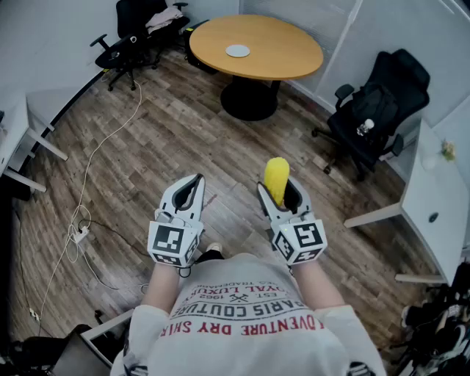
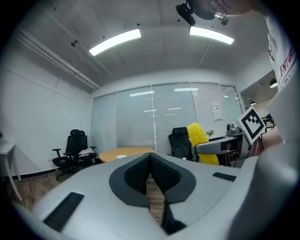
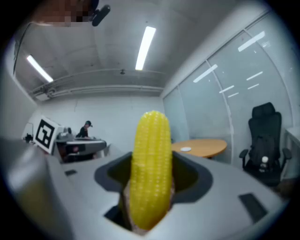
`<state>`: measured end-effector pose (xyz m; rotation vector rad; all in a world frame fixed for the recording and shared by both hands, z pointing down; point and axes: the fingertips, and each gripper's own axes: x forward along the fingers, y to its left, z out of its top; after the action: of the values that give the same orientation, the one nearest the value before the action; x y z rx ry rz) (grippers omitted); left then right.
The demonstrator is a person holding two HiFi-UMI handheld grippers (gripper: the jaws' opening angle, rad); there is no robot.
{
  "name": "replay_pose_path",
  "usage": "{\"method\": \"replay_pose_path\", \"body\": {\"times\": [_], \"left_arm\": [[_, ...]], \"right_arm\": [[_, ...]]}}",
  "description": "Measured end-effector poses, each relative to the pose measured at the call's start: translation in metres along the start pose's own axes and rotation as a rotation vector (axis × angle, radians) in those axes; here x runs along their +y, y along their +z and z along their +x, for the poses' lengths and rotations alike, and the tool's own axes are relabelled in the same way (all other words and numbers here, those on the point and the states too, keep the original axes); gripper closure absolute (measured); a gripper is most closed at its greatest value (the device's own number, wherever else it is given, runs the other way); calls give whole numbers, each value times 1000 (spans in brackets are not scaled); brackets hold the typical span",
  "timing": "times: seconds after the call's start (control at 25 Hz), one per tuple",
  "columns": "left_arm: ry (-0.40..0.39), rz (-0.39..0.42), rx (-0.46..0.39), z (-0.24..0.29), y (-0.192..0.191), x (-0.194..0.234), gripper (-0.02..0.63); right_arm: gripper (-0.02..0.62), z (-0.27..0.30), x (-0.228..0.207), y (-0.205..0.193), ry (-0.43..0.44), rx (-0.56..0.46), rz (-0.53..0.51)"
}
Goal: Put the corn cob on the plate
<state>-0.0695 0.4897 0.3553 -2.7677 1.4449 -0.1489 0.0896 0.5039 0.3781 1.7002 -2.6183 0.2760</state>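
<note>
Holding the corn cob (image 3: 151,168) upright, my right hand-held gripper (image 1: 280,188) has its jaws spread wide around the cob's lower half, with the tip standing above them. Just beside it, my left hand-held gripper (image 1: 195,182) is closed on nothing. I judge the cob light and stiff, with bumpy kernels that grip well, though its round taper could roll, so a mid-body hold suits it. The plate (image 1: 237,51) sits on the table (image 1: 286,55), well ahead of both.

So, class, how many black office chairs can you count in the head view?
2. One chair stands at the top left by the wall; a second chair stands right of the round table. Others may be out of frame.
</note>
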Motion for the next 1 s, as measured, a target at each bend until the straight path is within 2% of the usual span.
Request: {"method": "replay_pose_path", "body": {"times": [0.6, 1.0], "left_arm": [[-17, -26, 8, 1, -9, 13, 574], [-67, -24, 1, 28, -11, 76, 572]], "right_arm": [[327, 11, 5, -9, -28, 37, 18], [327, 72, 15, -1, -102, 19, 7]]}}
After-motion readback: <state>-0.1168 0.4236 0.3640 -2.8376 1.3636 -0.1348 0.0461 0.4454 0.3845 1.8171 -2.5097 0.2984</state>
